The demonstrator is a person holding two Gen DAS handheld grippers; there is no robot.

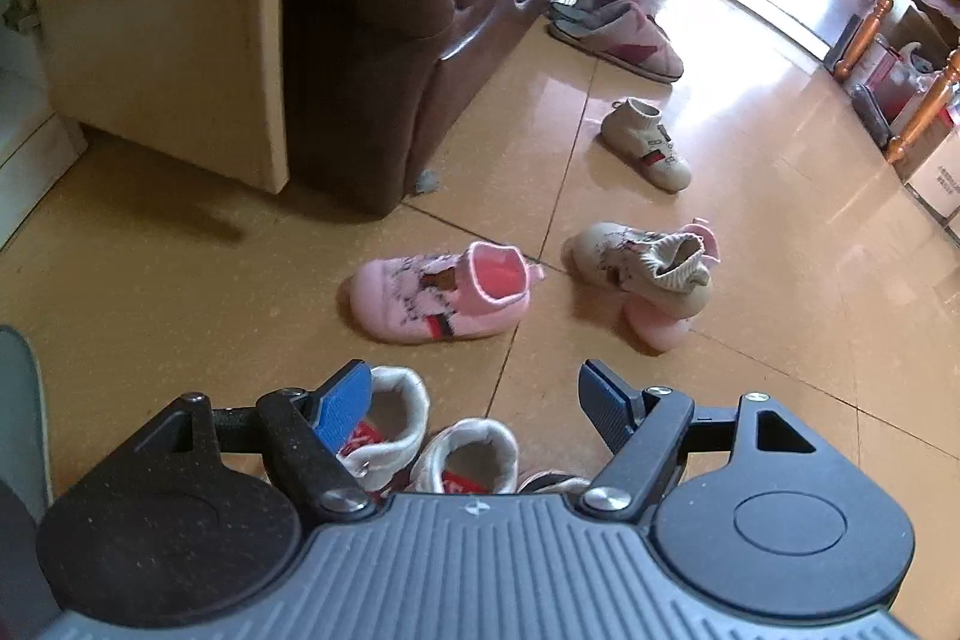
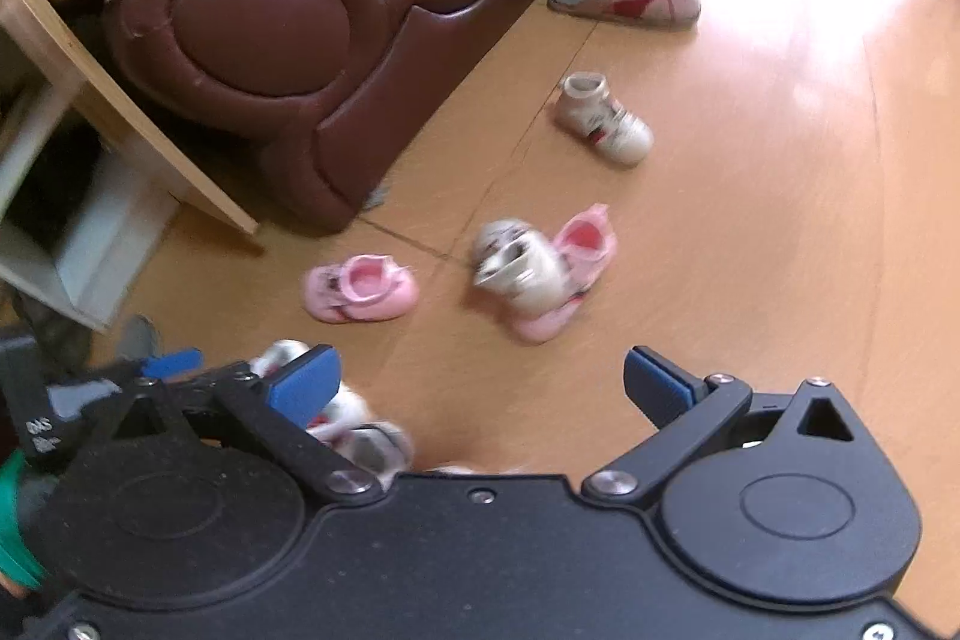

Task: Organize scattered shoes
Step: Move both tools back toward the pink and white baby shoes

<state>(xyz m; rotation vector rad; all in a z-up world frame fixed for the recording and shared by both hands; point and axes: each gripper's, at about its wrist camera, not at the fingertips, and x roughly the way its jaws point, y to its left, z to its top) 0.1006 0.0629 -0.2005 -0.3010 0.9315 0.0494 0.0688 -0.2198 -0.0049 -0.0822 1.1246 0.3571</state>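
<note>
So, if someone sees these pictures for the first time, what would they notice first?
Probably the small shoes scattered on the tan tiled floor: a pink shoe lying alone in the middle, and to its right a beige shoe lying on top of another pink one. Next, the big brown leather sofa at the upper left. A pair of white shoes with red insoles stands side by side just before the open left gripper.

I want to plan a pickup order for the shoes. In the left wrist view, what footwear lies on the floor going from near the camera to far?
Pair of white high-top shoes → pink sock shoe → beige sock shoe lying on another pink shoe → lone beige sock shoe → patterned slippers by the sofa.
</note>
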